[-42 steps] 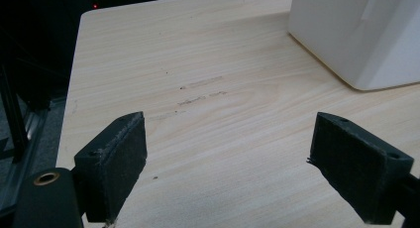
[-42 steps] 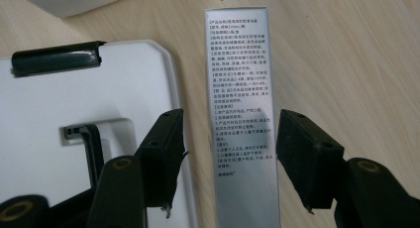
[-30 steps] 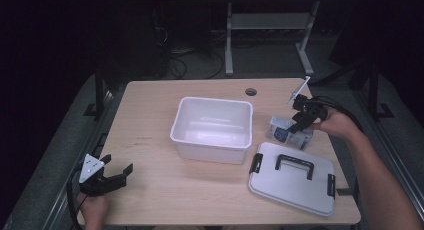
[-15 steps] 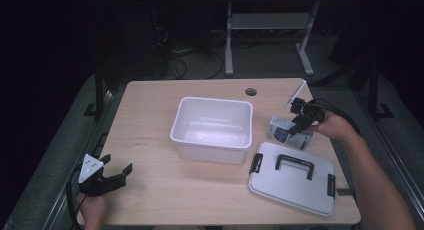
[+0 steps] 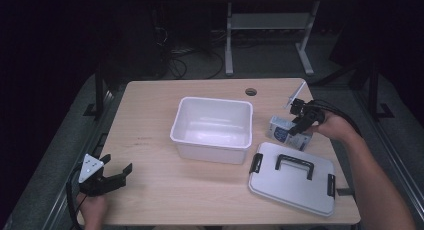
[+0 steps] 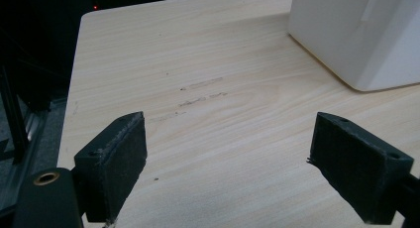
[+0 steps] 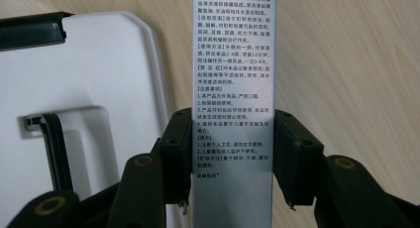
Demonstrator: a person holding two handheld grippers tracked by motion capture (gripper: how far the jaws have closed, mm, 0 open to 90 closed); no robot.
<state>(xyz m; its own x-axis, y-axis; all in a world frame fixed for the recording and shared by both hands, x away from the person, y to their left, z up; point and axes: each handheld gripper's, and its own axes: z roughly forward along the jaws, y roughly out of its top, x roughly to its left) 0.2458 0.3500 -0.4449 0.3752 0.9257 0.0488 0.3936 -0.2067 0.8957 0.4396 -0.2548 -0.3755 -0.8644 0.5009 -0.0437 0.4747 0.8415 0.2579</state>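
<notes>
Between the right gripper's (image 7: 232, 161) clenched jaws, a slim grey box (image 7: 233, 89), small print down its face.

The table (image 5: 165, 140) has a pale wood-grain top, smooth and matt, with a few faint scuffs. The tub (image 5: 212, 122) looks like white plastic with a slight sheen. The lid (image 5: 295, 187) is light grey plastic, smooth, with black plastic handle and clips. The box (image 7: 233, 64) looks like thin card with a silvery, satin printed face. The left gripper (image 6: 233, 173) has matt black, slightly rough pads.
</notes>
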